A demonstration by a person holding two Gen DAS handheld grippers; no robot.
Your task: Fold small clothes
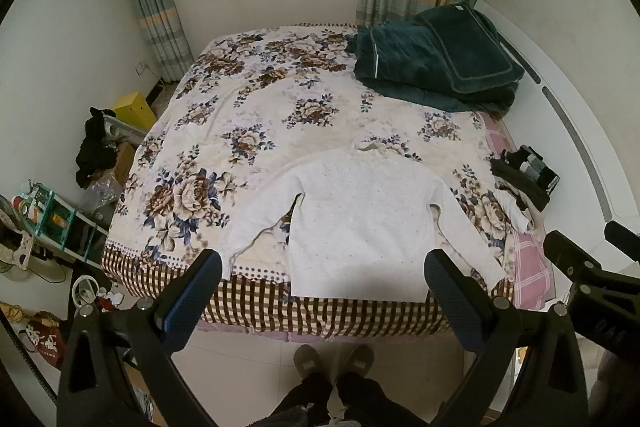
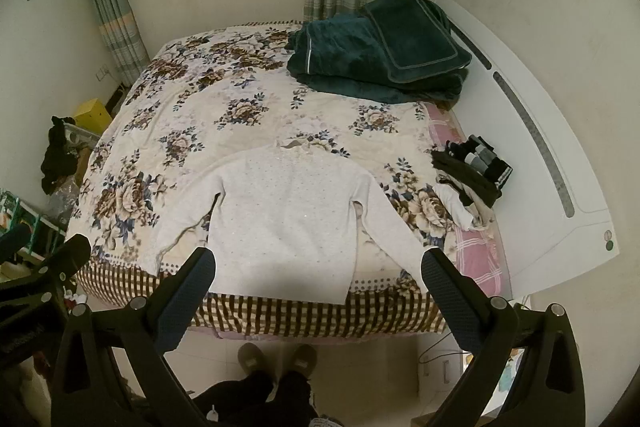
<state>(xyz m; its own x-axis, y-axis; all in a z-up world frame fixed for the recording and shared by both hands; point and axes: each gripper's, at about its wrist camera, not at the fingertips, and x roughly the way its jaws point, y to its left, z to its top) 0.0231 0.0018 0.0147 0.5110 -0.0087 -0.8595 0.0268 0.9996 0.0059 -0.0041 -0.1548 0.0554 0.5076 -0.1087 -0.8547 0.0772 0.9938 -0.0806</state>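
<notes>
- White long-sleeved top [image 1: 352,219] lies flat and face up on the bed [image 1: 256,131], collar toward the window, both sleeves angled outward and down.
- Its hem [image 1: 360,297] reaches the checked border at the bed's near edge; the sleeve cuffs end just short of that border.
- Left claw [image 1: 322,281] hovers above the near edge with its fingers spread wide, holding nothing, apart from the cloth.
- Right claw [image 2: 318,277] hangs likewise, fingers spread wide and empty, the top's hem showing between them.
- Floral bedspread beyond the collar is bare up to the dark green quilt and pillow [image 1: 436,63] at the far right corner.
- Small pile of dark and white clothes [image 1: 520,183] sits on the pink sheet near the right edge, close to the right sleeve.
- Slippered feet [image 1: 332,357] stand on the tiled floor just before the bed.
- Cluttered shelves and a yellow box [image 1: 134,111] crowd the floor along the left side.
</notes>
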